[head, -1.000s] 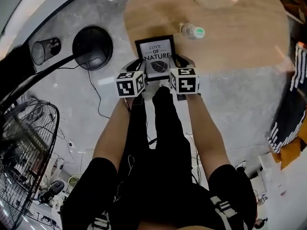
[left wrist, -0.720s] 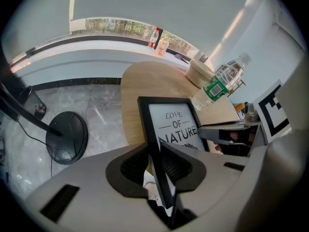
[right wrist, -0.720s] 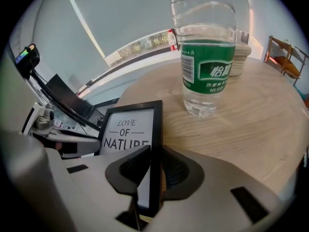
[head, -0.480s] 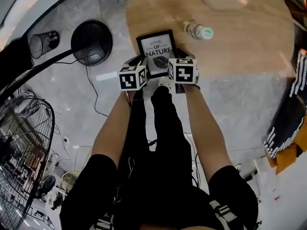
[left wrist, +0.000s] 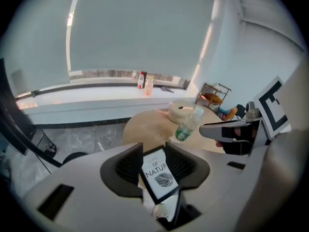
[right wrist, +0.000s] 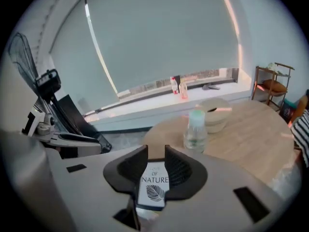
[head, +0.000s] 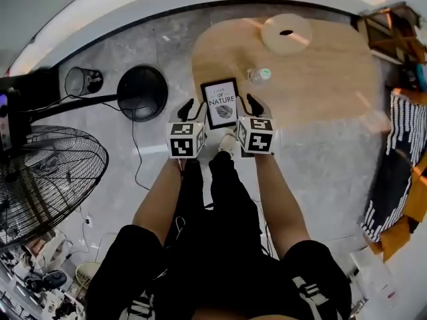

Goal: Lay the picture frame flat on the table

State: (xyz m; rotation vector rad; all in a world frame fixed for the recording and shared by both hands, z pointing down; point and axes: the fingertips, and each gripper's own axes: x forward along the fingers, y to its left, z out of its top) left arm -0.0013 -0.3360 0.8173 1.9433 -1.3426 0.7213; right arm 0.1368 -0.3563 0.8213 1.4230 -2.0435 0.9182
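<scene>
Left gripper (left wrist: 153,154): jaws opening, wide apart, pads touching nothing; picture frame (left wrist: 158,174) shows through gap, beyond jaws, not clamped

Head view alone shows frame lying flat on bench (head: 320,79), at near edge, between left jaws and right jaws; fan (head: 47,185) on floor, far left of left jaws

Right gripper (right wrist: 155,154): jaws opening, wide, nothing gripped; frame in gap past tips, bottle (right wrist: 195,129) farther beyond; window sill seen only in gripper views
</scene>
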